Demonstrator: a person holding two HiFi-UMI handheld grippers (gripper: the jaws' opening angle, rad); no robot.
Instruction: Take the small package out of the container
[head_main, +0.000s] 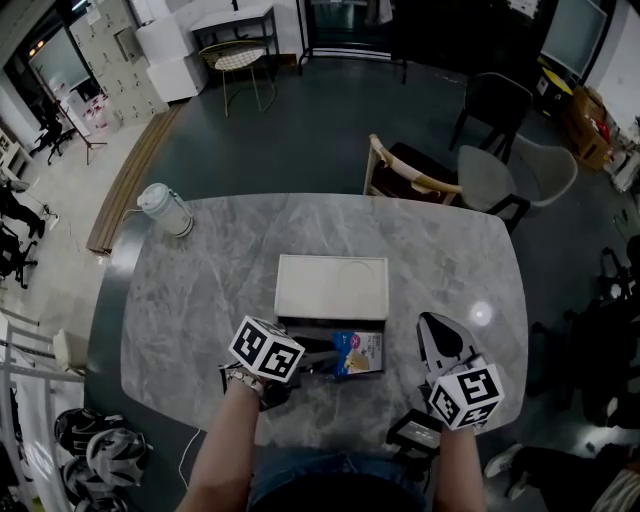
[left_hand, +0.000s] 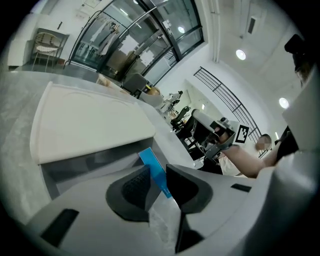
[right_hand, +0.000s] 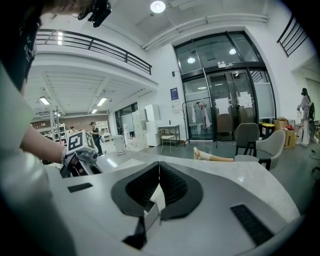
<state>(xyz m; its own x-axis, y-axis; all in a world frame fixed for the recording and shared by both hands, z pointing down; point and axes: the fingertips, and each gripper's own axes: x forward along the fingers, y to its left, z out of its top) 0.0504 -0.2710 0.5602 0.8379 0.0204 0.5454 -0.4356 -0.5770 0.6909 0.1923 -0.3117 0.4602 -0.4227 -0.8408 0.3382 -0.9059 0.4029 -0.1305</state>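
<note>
A small package (head_main: 358, 352) with a blue and white printed face hangs over the front of the dark open container (head_main: 300, 325). The container's white lid (head_main: 331, 286) lies just behind it. My left gripper (head_main: 318, 362) reaches in from the left and is shut on the package's edge. In the left gripper view the blue-edged package (left_hand: 155, 172) sits pinched between the pads of that gripper (left_hand: 157, 177), with its clear crinkled end trailing towards the camera. My right gripper (head_main: 432, 325) rests to the right of the container, shut (right_hand: 159, 177) with nothing in it.
Everything stands on a grey marble table (head_main: 200, 300). A white jug (head_main: 165, 210) sits at its far left corner. Chairs (head_main: 420, 180) stand beyond the far edge. A small dark device (head_main: 415, 432) lies at the near edge by my right arm.
</note>
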